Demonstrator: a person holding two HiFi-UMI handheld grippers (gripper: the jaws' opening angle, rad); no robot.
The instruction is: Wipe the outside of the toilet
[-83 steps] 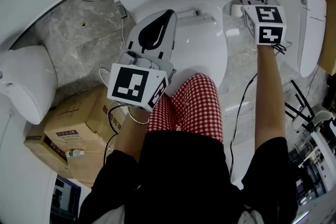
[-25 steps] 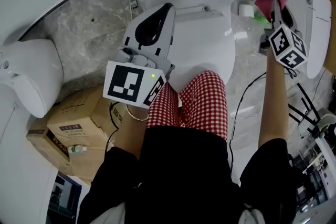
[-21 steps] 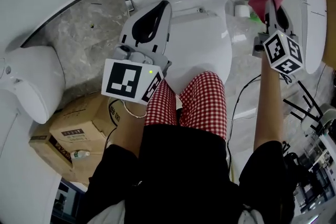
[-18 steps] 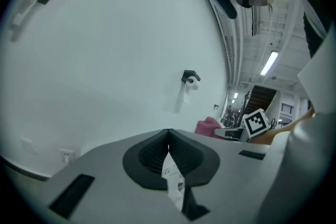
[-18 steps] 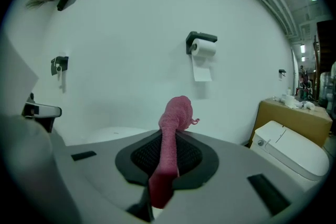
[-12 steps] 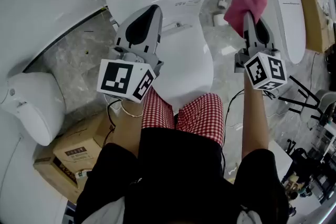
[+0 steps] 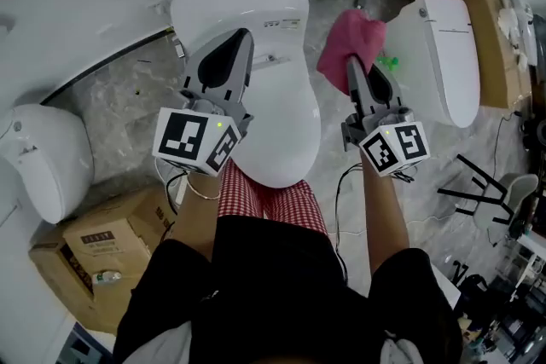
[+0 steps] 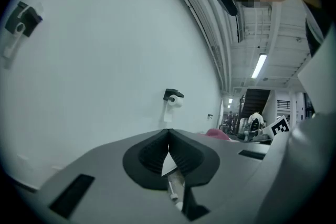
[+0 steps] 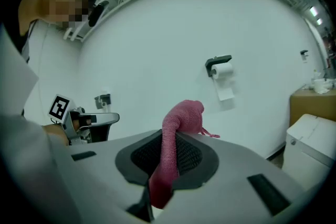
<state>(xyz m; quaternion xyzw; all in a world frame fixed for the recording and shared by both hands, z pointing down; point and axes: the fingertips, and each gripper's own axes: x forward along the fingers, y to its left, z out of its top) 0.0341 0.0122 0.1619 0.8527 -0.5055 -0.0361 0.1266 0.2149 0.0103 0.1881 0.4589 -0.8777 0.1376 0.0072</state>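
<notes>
The white toilet stands below me with its lid down. My right gripper is shut on a pink cloth, held in the air over the floor to the right of the bowl. In the right gripper view the pink cloth runs up between the dark pads and flops over their tip. My left gripper hovers over the left side of the lid, shut and holding nothing; its pads meet in the left gripper view. Both gripper views face the white wall.
A second toilet stands to the right, a third toilet at the left. Cardboard boxes sit at lower left and upper right. A toilet-paper holder hangs on the wall. Cables and stands lie at the right.
The right gripper with the cloth left the tank's right side, rose, and came in beside the bowl. The left gripper lifted slightly. The head view pulled back, showing more floor.
</notes>
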